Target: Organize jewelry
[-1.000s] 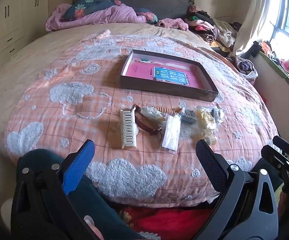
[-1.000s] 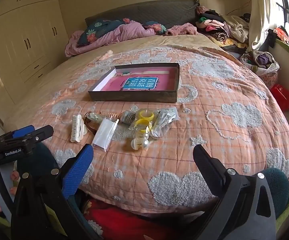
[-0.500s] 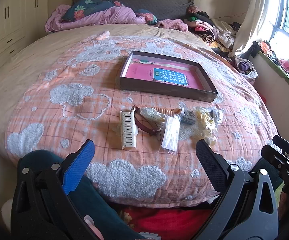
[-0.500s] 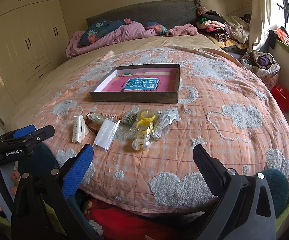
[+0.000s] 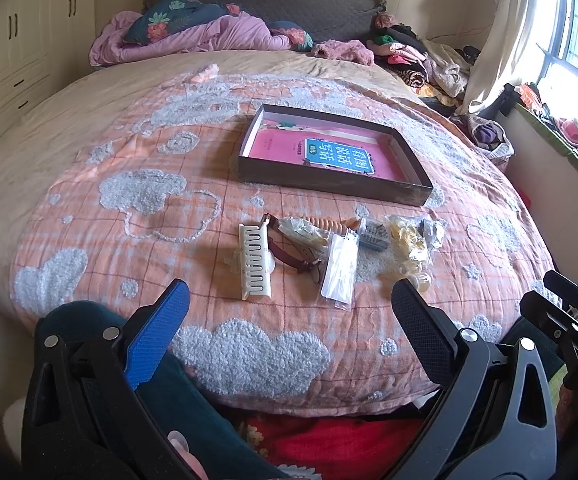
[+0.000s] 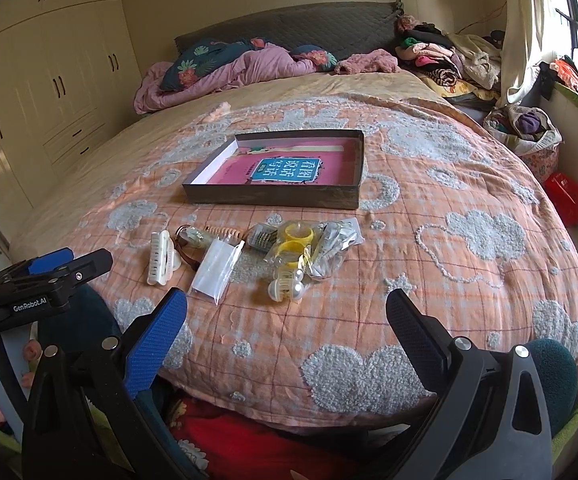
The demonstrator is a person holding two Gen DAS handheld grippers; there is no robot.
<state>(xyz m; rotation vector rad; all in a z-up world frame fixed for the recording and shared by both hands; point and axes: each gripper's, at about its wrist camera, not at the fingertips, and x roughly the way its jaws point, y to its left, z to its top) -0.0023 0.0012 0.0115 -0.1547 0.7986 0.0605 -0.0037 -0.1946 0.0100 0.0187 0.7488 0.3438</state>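
Both grippers hang off the bed's (image 5: 89, 216) near edge, empty. Left gripper (image 5: 289, 300) and right gripper (image 6: 287, 306) have their jaws spread wide, touching nothing. Jewelry lies in a loose row near that edge: hair clip (image 5: 254, 261), plastic bag (image 6: 217, 266), yellow rings (image 6: 295, 240). Beyond them sits the box (image 6: 273, 198).

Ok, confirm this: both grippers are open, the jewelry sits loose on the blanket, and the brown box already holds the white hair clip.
Not quite. The white hair clip lies on the blanket, outside the brown box, as the left wrist view shows. The rest stands.
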